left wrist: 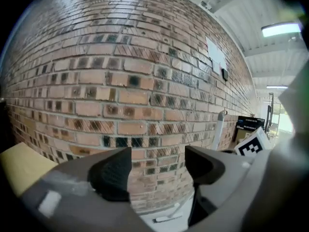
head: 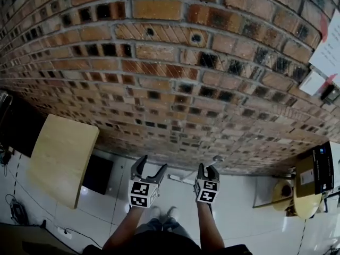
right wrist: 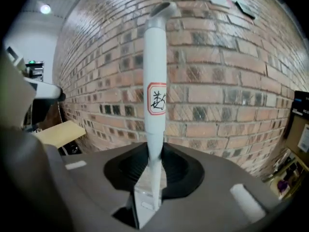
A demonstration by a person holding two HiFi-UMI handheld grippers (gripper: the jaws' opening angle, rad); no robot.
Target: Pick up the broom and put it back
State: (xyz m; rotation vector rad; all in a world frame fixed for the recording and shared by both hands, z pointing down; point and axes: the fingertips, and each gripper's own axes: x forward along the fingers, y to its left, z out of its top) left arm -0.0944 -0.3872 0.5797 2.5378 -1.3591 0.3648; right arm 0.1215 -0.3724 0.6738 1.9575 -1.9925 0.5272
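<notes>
showing the right gripper [right wrist: 153, 168] clamped on the broom handle [right wrist: 155, 57], its view alone reveals the label [right wrist: 157, 98]; left gripper [left wrist: 157, 170] gapes empty.

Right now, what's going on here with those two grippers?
A person stands facing a brick wall with a gripper in each hand. The right gripper is shut on the broom, clamping its white handle. The left gripper is open, with nothing between its jaws. The broom is in hand, not yet put back.
</notes>
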